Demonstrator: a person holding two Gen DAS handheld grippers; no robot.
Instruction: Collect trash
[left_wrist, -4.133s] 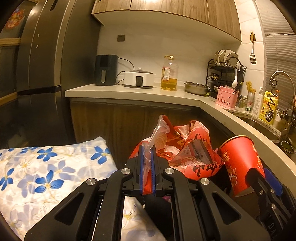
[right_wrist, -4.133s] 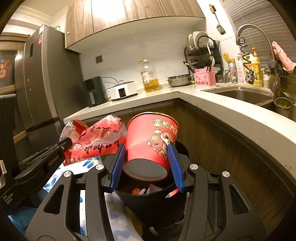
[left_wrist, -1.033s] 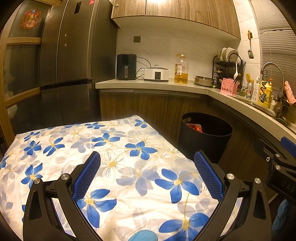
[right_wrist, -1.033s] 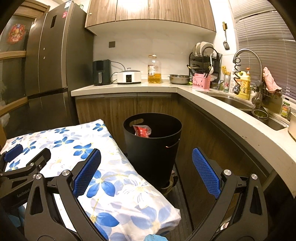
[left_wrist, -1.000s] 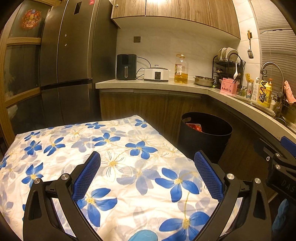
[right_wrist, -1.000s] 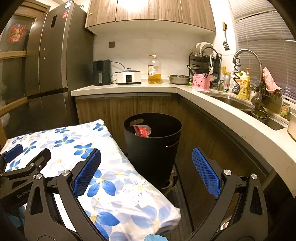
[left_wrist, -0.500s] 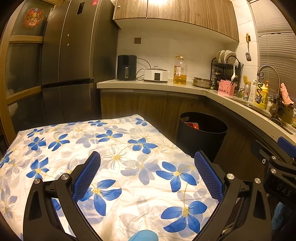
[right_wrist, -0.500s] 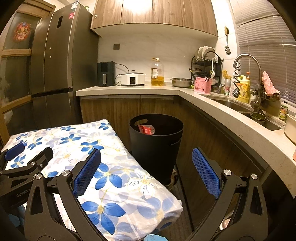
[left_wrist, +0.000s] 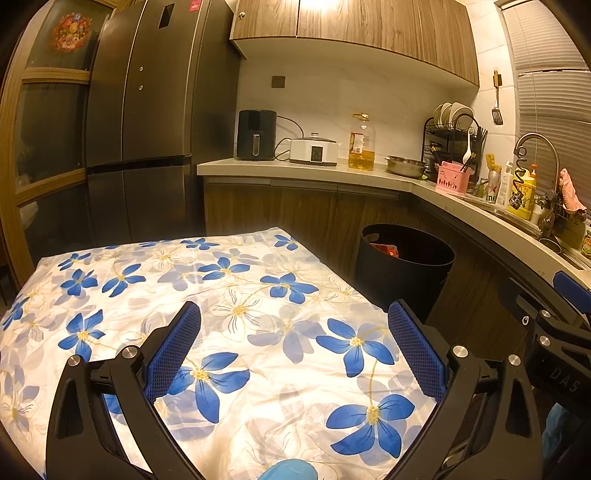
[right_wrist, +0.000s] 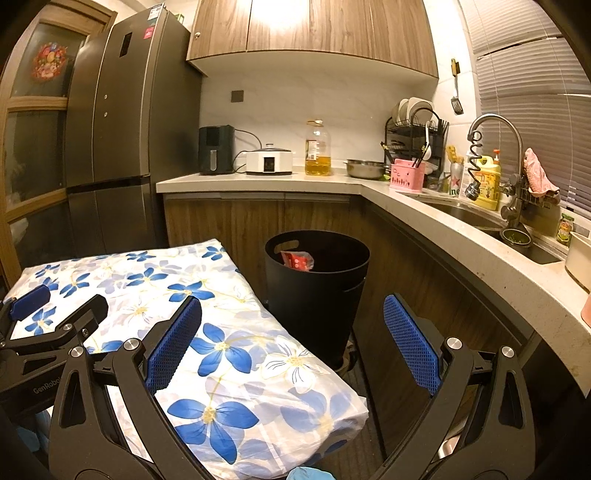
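Note:
A black bin (right_wrist: 317, 291) stands on the floor beside the table, and red trash (right_wrist: 297, 260) shows inside it. The left wrist view has the same bin (left_wrist: 404, 271) with red trash (left_wrist: 384, 249) at its rim. My left gripper (left_wrist: 293, 332) hangs open over the flowered tablecloth (left_wrist: 221, 306), nothing between its blue pads. My right gripper (right_wrist: 291, 328) is open too, empty, above the table's near right corner and short of the bin. Each gripper appears at the edge of the other's view.
A curved kitchen counter (right_wrist: 480, 251) with sink and faucet (right_wrist: 495, 155) runs along the right. On it sit an oil bottle (right_wrist: 317, 149), a cooker (right_wrist: 269, 160) and a dish rack (right_wrist: 413, 140). A tall fridge (right_wrist: 122, 136) stands at the left.
About four seconds ago the left gripper held a red bag and the right a red cup over the bin. Both have let go, opened and drawn back; the trash lies in the bin.

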